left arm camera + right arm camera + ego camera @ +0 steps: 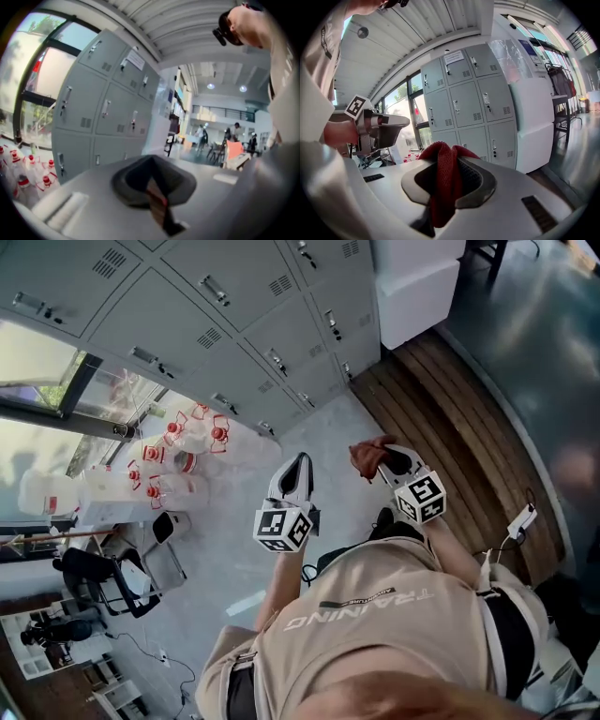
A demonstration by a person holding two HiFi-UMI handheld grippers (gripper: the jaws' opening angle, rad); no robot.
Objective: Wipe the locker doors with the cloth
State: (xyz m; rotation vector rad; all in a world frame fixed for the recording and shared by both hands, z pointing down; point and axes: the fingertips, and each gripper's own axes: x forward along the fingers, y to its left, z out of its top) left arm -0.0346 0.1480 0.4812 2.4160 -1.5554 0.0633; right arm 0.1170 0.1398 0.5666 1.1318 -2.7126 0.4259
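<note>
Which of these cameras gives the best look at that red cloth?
The right gripper view: the red cloth sits large and close, pinched in the jaws of the right gripper. The head view shows only a small red bunch at that gripper's tip. The left gripper view misses it.

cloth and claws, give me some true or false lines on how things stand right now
1. The right claw is shut on the red cloth. True.
2. The cloth is pressed against the lockers. False: it is held apart from them, and no door is touched.
3. The left claw holds a second cloth. False: its jaws are together with nothing between them.
4. Red-capped bottles stand near the foot of the lockers. True.
</note>
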